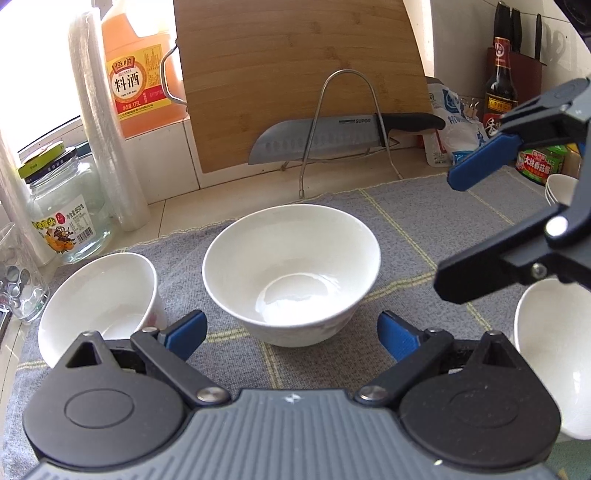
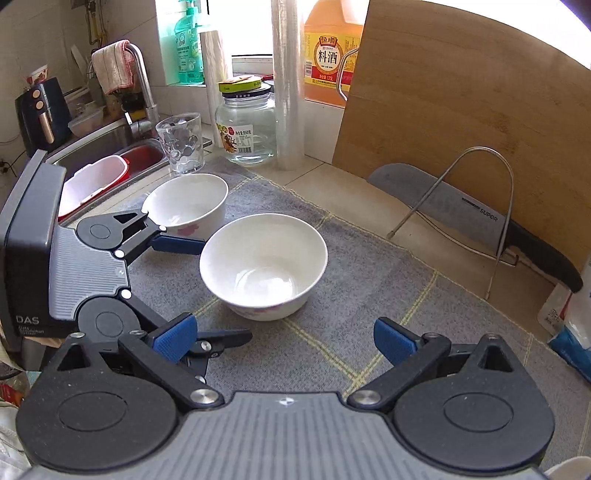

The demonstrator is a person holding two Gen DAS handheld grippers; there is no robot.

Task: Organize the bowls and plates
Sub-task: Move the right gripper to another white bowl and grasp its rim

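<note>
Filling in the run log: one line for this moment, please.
left tool open | right tool open | centre bowl upright on grey mat, ungrasped | both tools face it

Four bowls (image 1: 291,273), one knife (image 1: 332,138), one jar (image 1: 66,206)

Daylight floods in from the window (image 2: 251,33) at 12 o'clock, blown out to white. Glare sits in the middle bowl (image 1: 291,273). Edges bend strongly in both views; the jar label (image 1: 64,230) at 9 o'clock looks slightly soft.

Bowl (image 1: 291,273) centred on mat (image 1: 406,229), knife (image 1: 332,138) behind
</note>
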